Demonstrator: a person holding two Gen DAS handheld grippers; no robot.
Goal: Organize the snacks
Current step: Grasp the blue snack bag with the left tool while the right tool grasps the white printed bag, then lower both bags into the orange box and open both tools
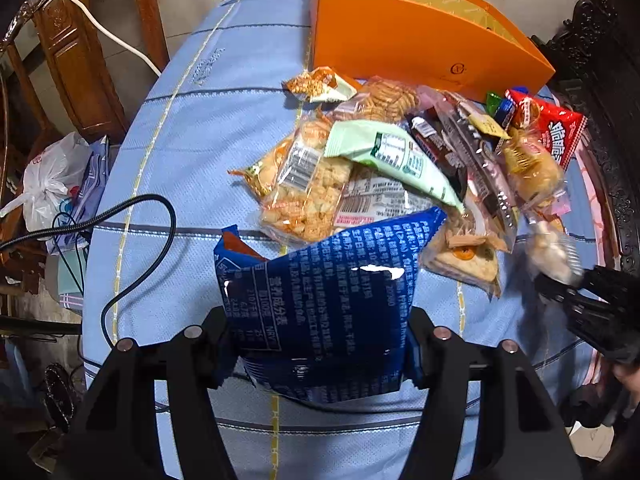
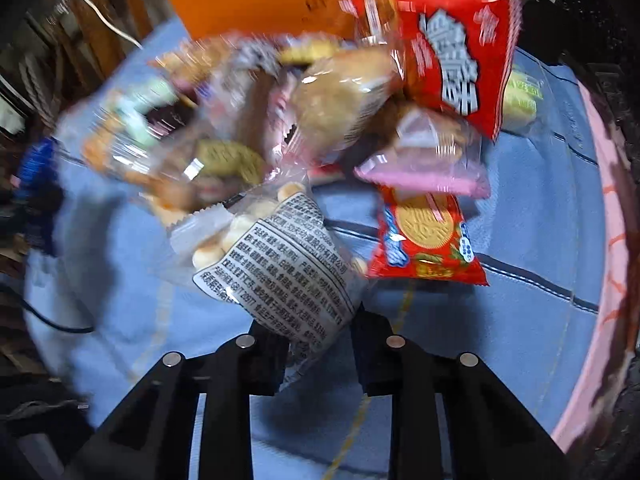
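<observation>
My left gripper (image 1: 320, 344) is shut on a dark blue snack bag (image 1: 320, 300) with white print, held above the blue cloth. My right gripper (image 2: 320, 348) is shut on a clear packet of small round biscuits (image 2: 280, 264) with a printed label; it also shows at the right of the left wrist view (image 1: 556, 256), blurred. A pile of mixed snack packets (image 1: 380, 164) lies in the middle of the table. It includes a pale green packet (image 1: 396, 156), a red packet (image 1: 556, 132) and a red biscuit packet (image 2: 424, 236). An open orange box (image 1: 400, 36) stands behind the pile.
The table is covered with a light blue cloth (image 1: 192, 140) with stripes. A black cable (image 1: 132, 232) loops over its left side. Wooden furniture (image 1: 76, 52) and plastic bags (image 1: 52, 180) are off the left edge. A dark carved frame (image 1: 616, 140) borders the right.
</observation>
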